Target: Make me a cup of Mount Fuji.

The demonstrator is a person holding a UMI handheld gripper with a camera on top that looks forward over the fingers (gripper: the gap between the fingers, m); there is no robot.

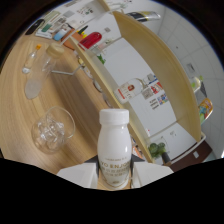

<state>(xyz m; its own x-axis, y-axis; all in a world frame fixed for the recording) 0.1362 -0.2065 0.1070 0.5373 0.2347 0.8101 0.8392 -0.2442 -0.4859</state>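
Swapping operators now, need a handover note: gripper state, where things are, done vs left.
Hand-held gripper: shut on the white bottle, cap still on, bottle raised and tilted with the camera.
Clear glass with ice sits on the wooden counter, just ahead of the fingers and to one side.
A second clear vessel lies farther along the counter.
Done: bottle picked up.
Left: probably uncap, pour into the glass, finish the drink.

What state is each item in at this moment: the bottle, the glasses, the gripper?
White bottle: capped, upright relative to the fingers, held between them.
Gripper: shut on the bottle.
Round glass: on the wooden counter, contents unclear.
Tall clear glass: on the counter further off, appears empty.
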